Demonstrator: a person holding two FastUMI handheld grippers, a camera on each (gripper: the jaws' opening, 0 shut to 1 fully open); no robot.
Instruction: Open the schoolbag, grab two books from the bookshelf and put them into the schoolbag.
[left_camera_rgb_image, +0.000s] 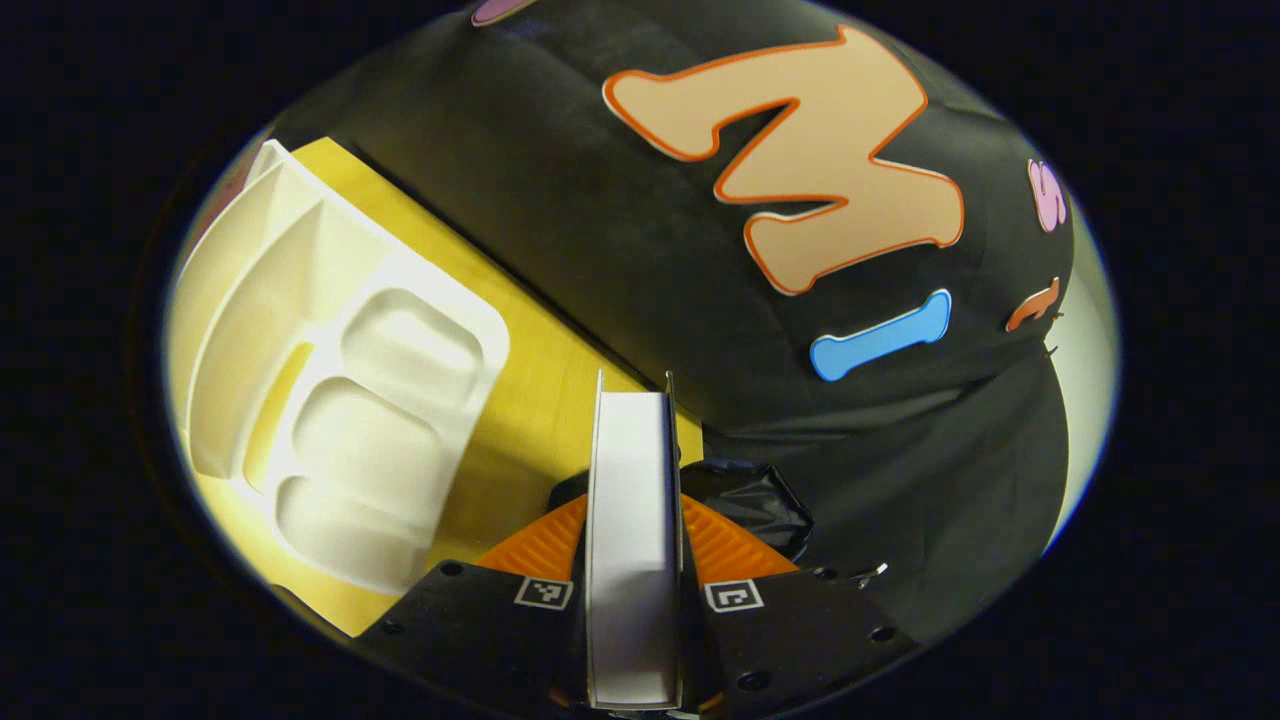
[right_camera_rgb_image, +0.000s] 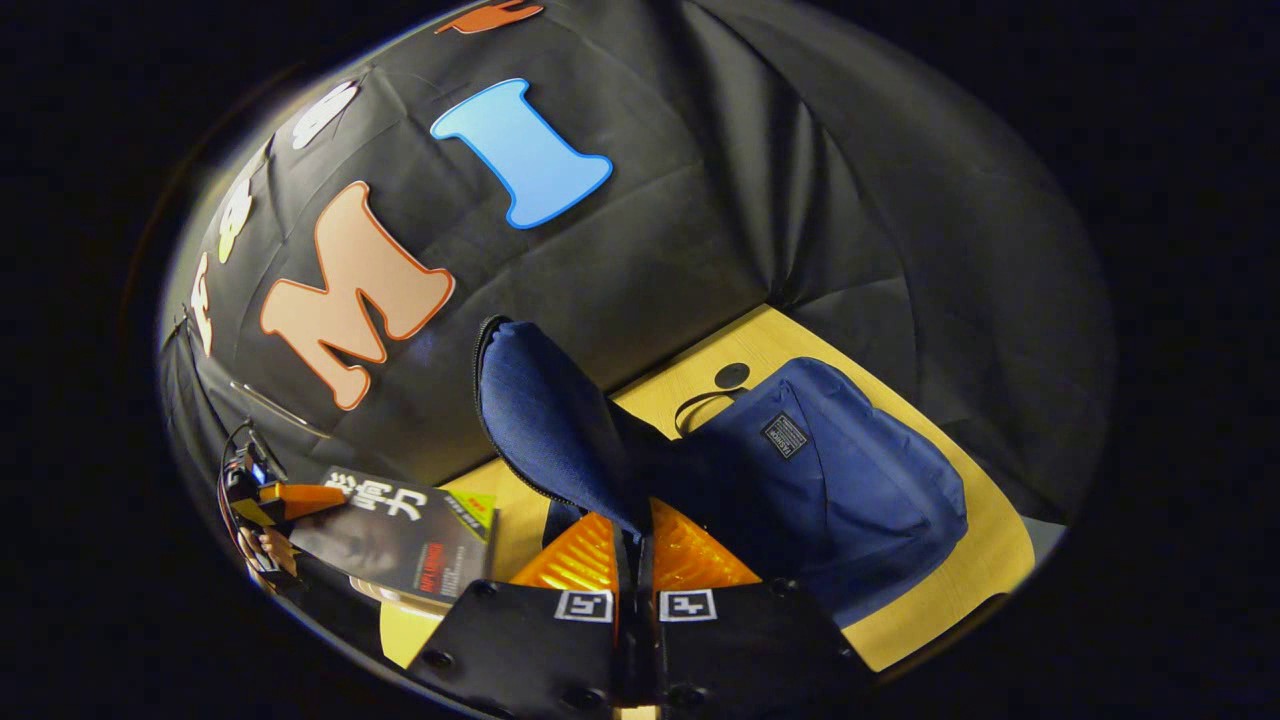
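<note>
The schoolbag (right_camera_rgb_image: 830, 480) lies on the table (right_camera_rgb_image: 960, 570) just ahead and right of the right gripper (right_camera_rgb_image: 634, 560), whose fingers are pinched on its flap (right_camera_rgb_image: 545, 420), lifting it — so the bag looks open. The left gripper (left_camera_rgb_image: 634, 545) clamps a book (left_camera_rgb_image: 632, 520) edge-on between its fingers — seemingly the first, not yet bagged, one more to fetch; a white tray (left_camera_rgb_image: 330, 370) sits ahead to its left.

The book (right_camera_rgb_image: 400, 535) cover carries large white Chinese characters, seemingly 影响力, though the angle blurs them. The patch (right_camera_rgb_image: 785, 435) on the schoolbag (right_camera_rgb_image: 850, 480) holds print too small to read.
</note>
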